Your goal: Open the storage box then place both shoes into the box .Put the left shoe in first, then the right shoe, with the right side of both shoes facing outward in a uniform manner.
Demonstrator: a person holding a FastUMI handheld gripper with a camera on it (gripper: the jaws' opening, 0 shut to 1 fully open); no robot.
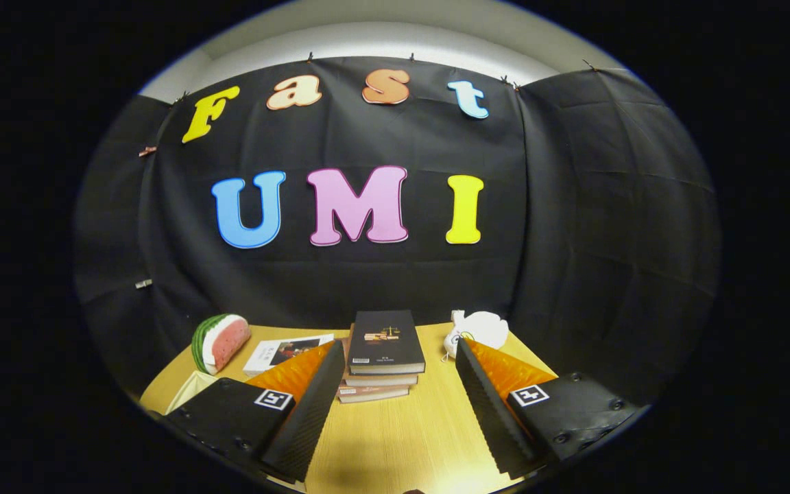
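The gripper sits at the bottom of the frame with its two black ribbed fingers spread wide apart, holding nothing; bare wood of the table shows between them. Just ahead of the gap, in the lower centre, a stack of books lies on the table, the top one dark-covered. Left of the stack, beyond the left finger, a flat booklet rests on the wood, and further left a watermelon-slice toy stands near the table's edge. To the right of the stack, beyond the right finger, a white soft toy lies against the black cloth wall. I cannot make out the storage box or either shoe among these things.
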